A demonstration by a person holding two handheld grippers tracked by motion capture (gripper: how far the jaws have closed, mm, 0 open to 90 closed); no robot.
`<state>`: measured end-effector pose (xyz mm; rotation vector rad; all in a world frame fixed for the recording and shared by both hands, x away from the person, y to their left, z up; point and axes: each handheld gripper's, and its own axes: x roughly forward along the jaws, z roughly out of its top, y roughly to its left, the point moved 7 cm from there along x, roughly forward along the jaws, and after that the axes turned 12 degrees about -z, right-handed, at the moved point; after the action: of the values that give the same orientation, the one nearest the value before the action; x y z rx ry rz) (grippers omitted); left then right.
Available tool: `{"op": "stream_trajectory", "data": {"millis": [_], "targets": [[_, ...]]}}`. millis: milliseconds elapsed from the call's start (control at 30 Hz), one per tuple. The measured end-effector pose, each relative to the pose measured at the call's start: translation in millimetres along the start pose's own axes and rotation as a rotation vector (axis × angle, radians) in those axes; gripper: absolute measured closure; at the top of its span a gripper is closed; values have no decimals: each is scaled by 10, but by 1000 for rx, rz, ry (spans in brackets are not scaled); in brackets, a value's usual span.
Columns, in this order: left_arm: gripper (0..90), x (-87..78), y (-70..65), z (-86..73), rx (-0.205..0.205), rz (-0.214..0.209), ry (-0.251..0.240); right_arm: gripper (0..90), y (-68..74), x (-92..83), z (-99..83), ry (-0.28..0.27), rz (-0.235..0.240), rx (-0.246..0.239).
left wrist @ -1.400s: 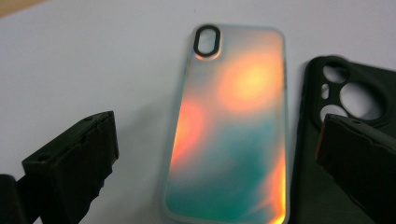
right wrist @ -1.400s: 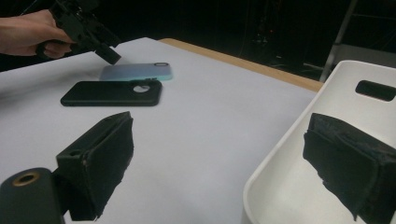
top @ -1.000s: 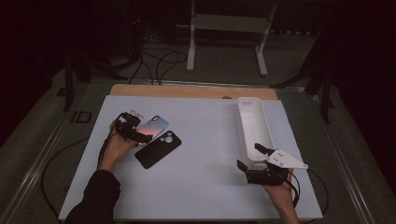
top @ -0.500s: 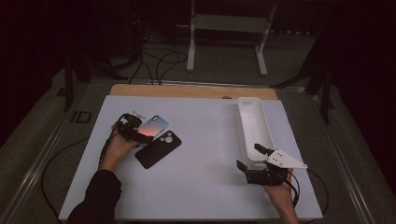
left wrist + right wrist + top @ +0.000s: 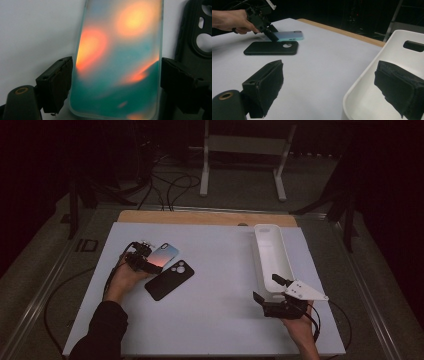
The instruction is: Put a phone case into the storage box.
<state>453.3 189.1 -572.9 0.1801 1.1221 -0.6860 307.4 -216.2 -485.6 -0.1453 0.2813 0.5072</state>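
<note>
dark lab or studio, white worktable (image 5: 215, 320), floor cables (image 5: 170, 185), metal stand (image 5: 242, 157)

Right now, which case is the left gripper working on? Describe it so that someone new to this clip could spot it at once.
Start at the white table and look to its left half, where two phone cases lie side by side. It is the colourful phone case, between the jaws of the left gripper, which have just been closing. Its teal and orange sunset print sets it apart from the plain black phone case beside it.

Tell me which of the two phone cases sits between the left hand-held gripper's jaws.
The colourful sunset-patterned case, teal with orange glows, lies between the left hand-held gripper jaws, which have just been closing. The plain black case lies beside it, outside the jaws.
</note>
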Motion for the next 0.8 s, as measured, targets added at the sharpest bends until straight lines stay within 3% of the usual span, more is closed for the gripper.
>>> {"op": "stream_trajectory", "data": {"millis": [267, 533, 800], "targets": [[170, -26, -24, -1, -12, 0, -6, 86, -8, -1, -6, 6, -3, 5], [173, -257, -34, 75, -33, -8, -118, 86, -1, 10, -8, 6, 0, 2], [172, -521, -152, 115, 1, -11, -219, 86, -11, 14, 16, -1, 3, 15]]}}
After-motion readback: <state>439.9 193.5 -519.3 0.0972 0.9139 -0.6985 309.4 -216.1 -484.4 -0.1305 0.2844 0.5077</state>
